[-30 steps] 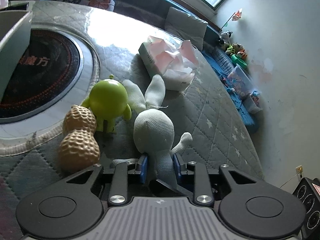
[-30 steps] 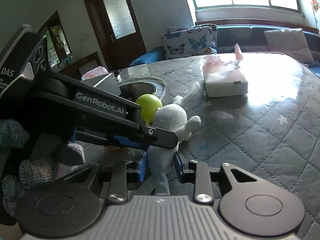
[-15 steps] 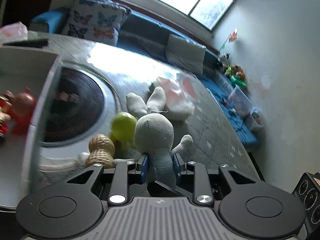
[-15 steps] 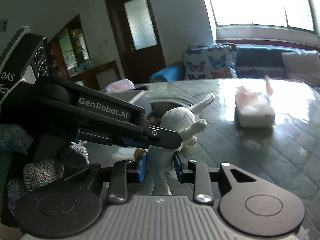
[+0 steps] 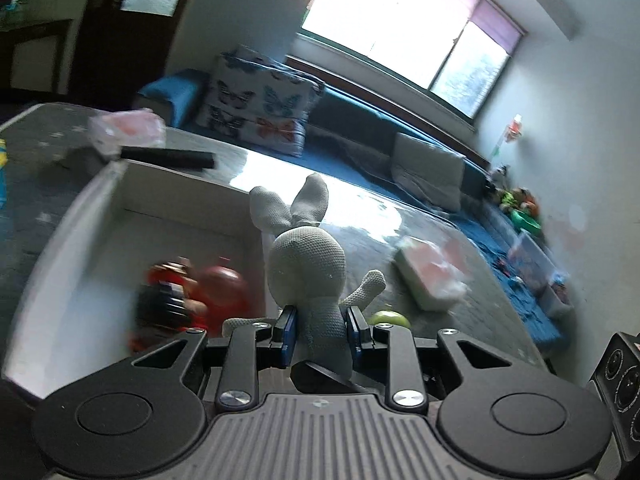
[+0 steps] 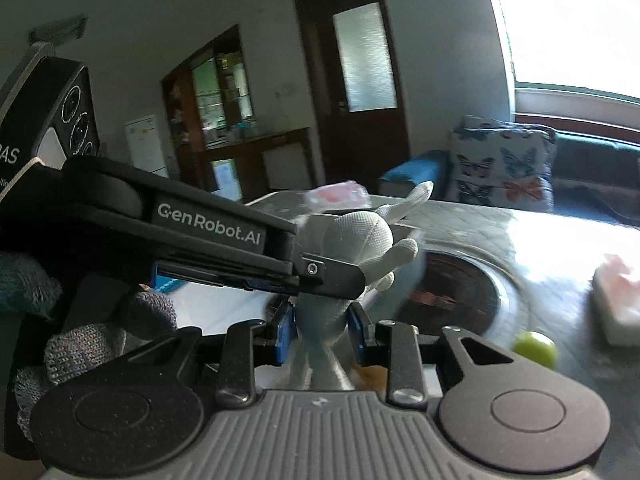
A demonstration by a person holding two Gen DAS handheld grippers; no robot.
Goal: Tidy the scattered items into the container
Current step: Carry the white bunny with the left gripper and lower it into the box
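Both my hand-held grippers, left (image 5: 318, 330) and right (image 6: 320, 334), pinch the grey knitted rabbit (image 5: 308, 256) by its body, aloft beside the white container (image 5: 120, 196) wall. Pulling apart, they could tear or drop it outside, by the green toy (image 6: 535, 349) on the table (image 5: 460, 240). A second ago the rabbit sat on the table among the toys.

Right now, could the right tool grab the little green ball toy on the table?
Probably not yet: the right tool is shut on the grey knitted bunny, so it is full. The green ball toy lies unblocked on the table.
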